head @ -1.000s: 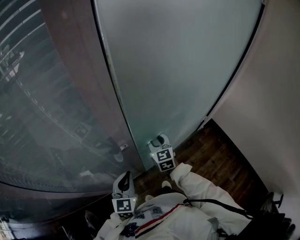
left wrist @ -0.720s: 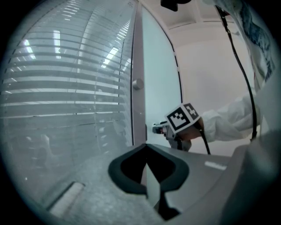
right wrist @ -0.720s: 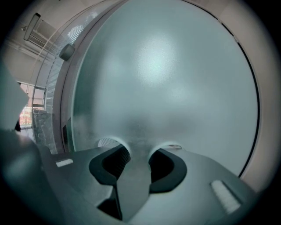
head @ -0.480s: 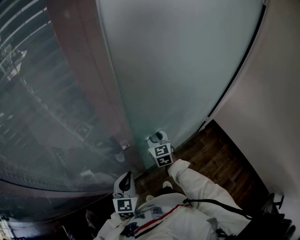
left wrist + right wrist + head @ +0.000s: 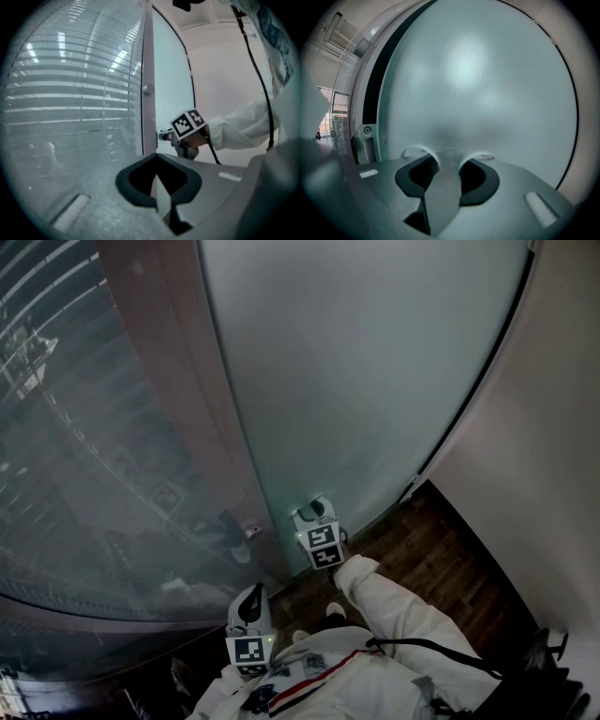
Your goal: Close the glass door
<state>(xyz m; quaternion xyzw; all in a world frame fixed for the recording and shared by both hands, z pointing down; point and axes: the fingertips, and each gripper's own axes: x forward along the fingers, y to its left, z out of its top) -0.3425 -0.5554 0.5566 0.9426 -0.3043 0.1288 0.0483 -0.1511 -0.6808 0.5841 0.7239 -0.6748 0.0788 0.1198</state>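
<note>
The frosted glass door fills the middle of the head view, its left edge close to a brown door frame. My right gripper is low on the door near that edge, open, with both fingertips against the glass and nothing between them. In the right gripper view the door fills the picture beyond the parted jaws of my right gripper. My left gripper hangs back near my body, shut and empty. The left gripper looks along the frame toward the right gripper.
A glass wall with slatted blinds runs left of the frame. A small metal latch sits on the frame beside the right gripper. A pale wall closes the right side, above a dark wooden floor.
My right gripper has edged forward with its tips on the frosted door, and the door's edge stands slightly nearer the brown frame. The left gripper has stayed where it was.
</note>
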